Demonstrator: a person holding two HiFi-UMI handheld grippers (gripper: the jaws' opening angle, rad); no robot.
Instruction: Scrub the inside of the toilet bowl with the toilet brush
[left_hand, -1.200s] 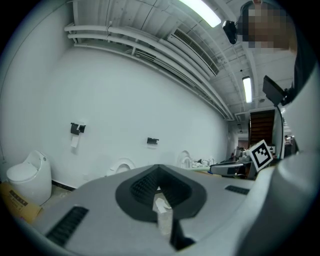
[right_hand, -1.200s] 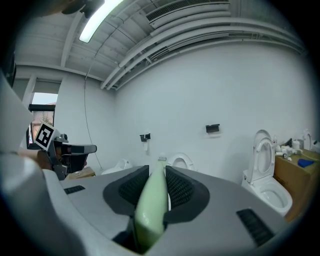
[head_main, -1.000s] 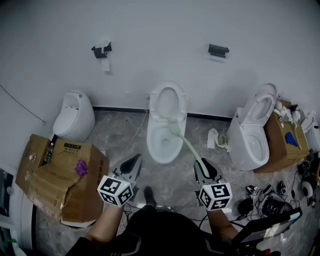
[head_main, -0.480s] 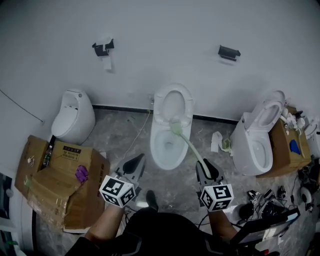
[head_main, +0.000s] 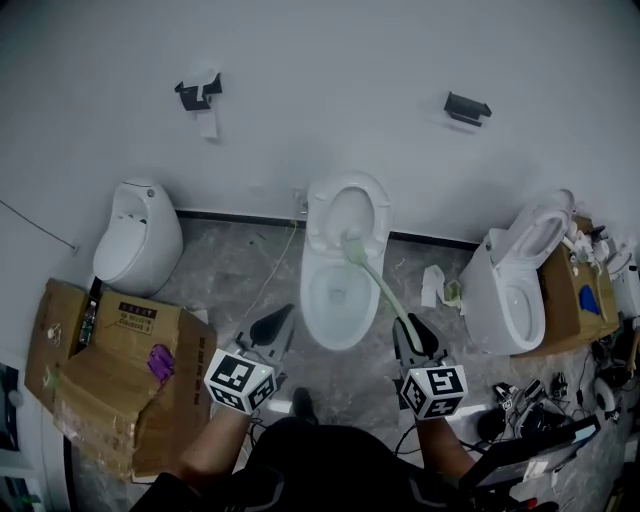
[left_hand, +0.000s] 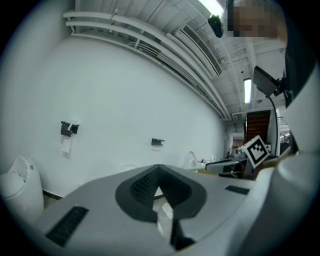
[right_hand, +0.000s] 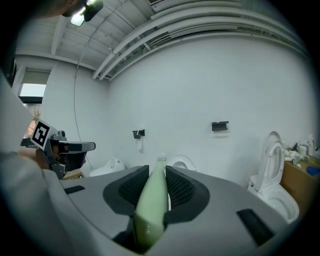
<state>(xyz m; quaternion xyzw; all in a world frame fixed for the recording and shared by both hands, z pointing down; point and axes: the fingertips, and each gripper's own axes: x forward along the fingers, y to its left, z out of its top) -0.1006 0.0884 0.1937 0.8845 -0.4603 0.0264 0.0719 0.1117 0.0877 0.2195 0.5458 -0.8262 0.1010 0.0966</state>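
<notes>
The right gripper (head_main: 410, 333) is still clamped on the pale green toilet brush (head_main: 378, 288). In the right gripper view the handle (right_hand: 152, 200) sits squeezed between the two ribbed pads and runs forward to the small bristle head. From the head view the handle slants up and left from that gripper. The head lies at the back right of the open toilet bowl (head_main: 312, 300), just under the raised seat (head_main: 372, 203). Whether the bristles touch the porcelain cannot be told.

The left gripper (head_main: 280, 322) hangs low to the left of the bowl, well clear of it. Its jaws are pressed together with nothing between them, as its own view (left_hand: 159, 172) shows.

Compared with a second ago, little has changed in the work itself. The brush head sits at much the same spot on the bowl's rear right, and both grippers keep their places low in the head view. The head view itself has swung. The second toilet (head_main: 520, 280) has slid toward the right edge, and the cardboard box (head_main: 110, 370) and the small white toilet (head_main: 135, 240) have drifted left. The black wall holder (head_main: 467, 107) now sits further right. The middle bowl has moved slightly down and right in the view.
</notes>
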